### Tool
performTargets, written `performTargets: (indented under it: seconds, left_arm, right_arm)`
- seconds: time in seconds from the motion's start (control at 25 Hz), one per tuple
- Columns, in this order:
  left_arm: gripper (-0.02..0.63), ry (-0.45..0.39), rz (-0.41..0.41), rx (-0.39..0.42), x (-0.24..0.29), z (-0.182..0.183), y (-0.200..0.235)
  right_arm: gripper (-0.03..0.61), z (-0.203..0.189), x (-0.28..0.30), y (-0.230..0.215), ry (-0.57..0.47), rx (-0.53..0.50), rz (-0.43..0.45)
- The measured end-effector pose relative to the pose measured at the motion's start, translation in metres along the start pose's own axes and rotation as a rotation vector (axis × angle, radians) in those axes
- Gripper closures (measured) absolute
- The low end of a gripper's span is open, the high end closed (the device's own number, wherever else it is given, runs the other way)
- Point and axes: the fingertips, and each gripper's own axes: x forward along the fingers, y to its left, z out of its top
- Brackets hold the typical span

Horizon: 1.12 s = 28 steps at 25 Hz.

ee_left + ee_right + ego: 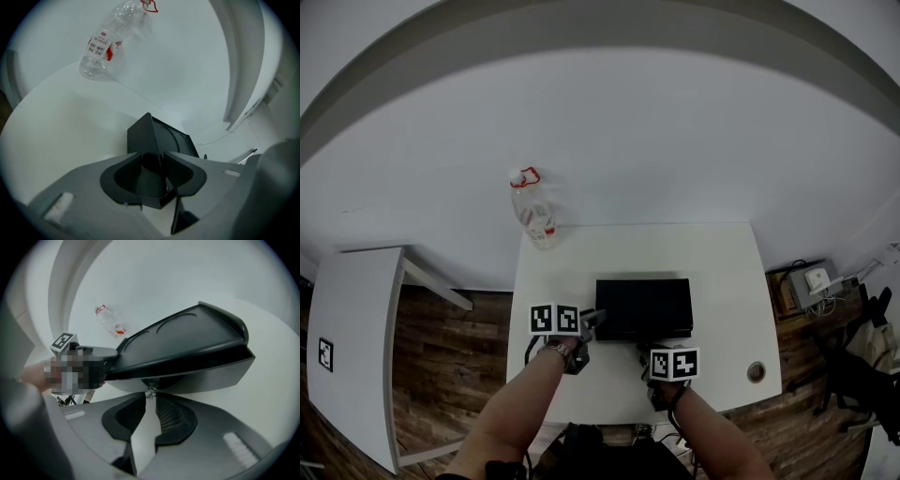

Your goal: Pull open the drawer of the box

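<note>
A flat black box [643, 307] lies on the white table [722, 262], near its front edge. My left gripper [592, 322] is at the box's front left corner. In the left gripper view that corner [149, 140] runs in between the jaws of the left gripper [157, 161], which are shut on it. My right gripper [649, 354] is at the box's front side. In the right gripper view the tips of the right gripper [150, 397] close on a small clear knob [150, 392] on the drawer front [197, 378], under the overhanging lid [187, 341].
An empty clear plastic bottle [534, 211] with a red cap ring stands at the table's far left corner. A round cable hole [756, 372] is at the front right. A second white table [356, 328] stands to the left, and cables and a power unit [811, 281] lie on the wooden floor to the right.
</note>
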Motion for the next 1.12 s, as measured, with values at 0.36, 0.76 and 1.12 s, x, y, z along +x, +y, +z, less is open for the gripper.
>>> performTargets:
  seconds: [0.36,0.76,1.12]
  left_arm:
    - [0.454,-0.005,0.01,0.011,-0.001,0.001,0.0]
    - [0.454,-0.015,0.013,0.011,-0.001,0.001,0.0]
    - [0.454,-0.023,0.019,0.014,0.0,0.003,0.001]
  right_arm:
    - [0.508,-0.019,-0.009,0.004,0.001,0.011,0.002]
    - [0.508,-0.036,-0.018,0.007,0.003,0.018,0.005]
    - [0.508,-0.046,-0.023,0.009,0.006,0.028,0.002]
